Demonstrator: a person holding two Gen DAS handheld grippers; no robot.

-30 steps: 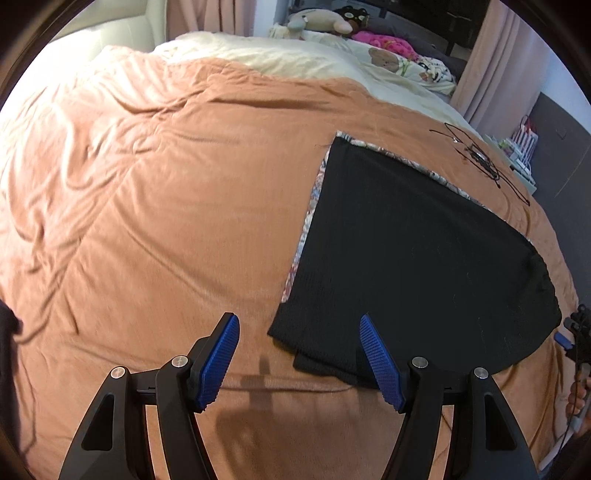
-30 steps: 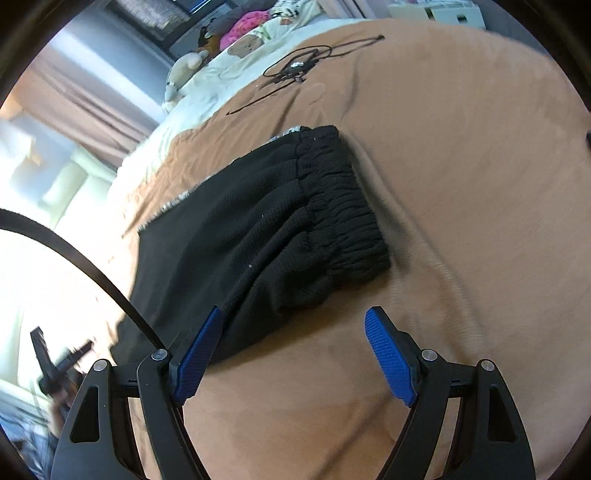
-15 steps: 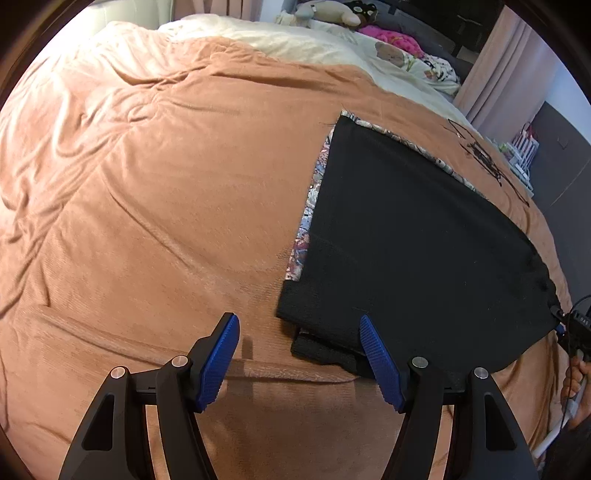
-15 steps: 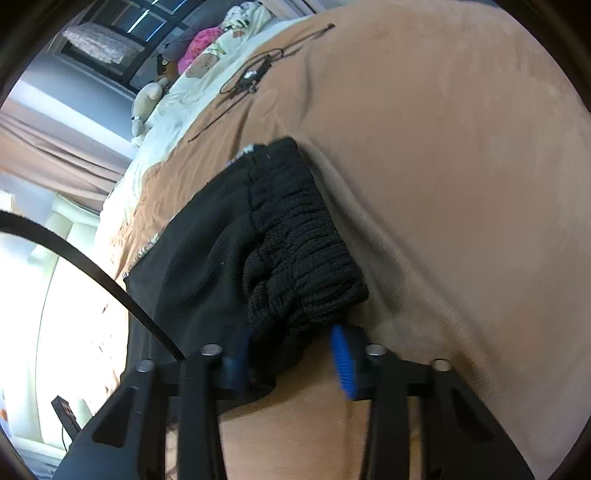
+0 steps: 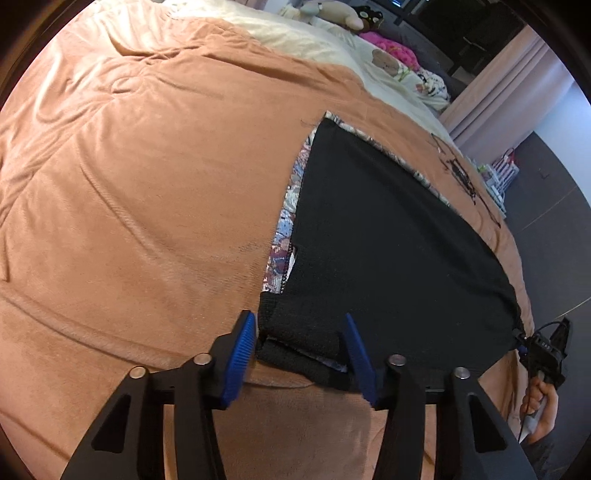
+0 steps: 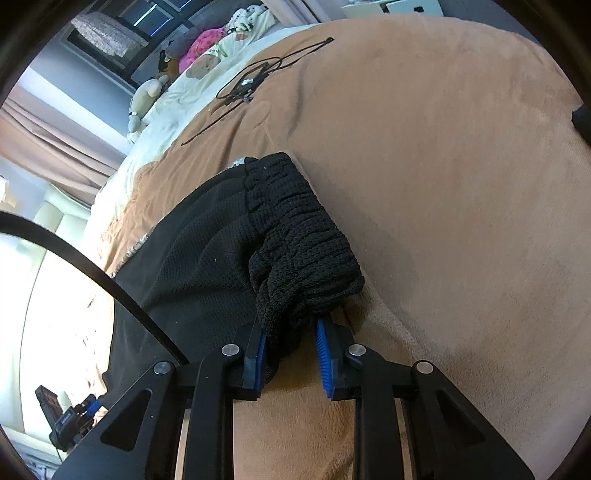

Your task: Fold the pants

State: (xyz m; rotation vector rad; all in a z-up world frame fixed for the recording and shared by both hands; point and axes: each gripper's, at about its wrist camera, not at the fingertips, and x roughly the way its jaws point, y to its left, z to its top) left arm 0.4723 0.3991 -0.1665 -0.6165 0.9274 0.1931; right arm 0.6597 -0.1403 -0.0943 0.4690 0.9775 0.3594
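Observation:
Black pants (image 5: 388, 236) lie folded flat on the brown blanket (image 5: 147, 184), with a patterned fabric strip (image 5: 286, 221) showing along their left edge. My left gripper (image 5: 299, 350) is open, its blue pads either side of the near hem corner. In the right wrist view my right gripper (image 6: 290, 354) is shut on the pants' elastic waistband (image 6: 295, 236), which bunches up between the pads. The right gripper also shows in the left wrist view (image 5: 543, 350) at the waistband end.
A black cable tangle (image 6: 247, 81) lies on the blanket beyond the pants. Stuffed toys (image 5: 340, 18) and pink bedding (image 5: 391, 48) sit at the head of the bed. Curtains (image 5: 491, 88) and dark floor (image 5: 554, 206) lie to the right.
My right gripper closed on the waistband and lifted it slightly. My left gripper moved forward until its open pads straddle the hem corner.

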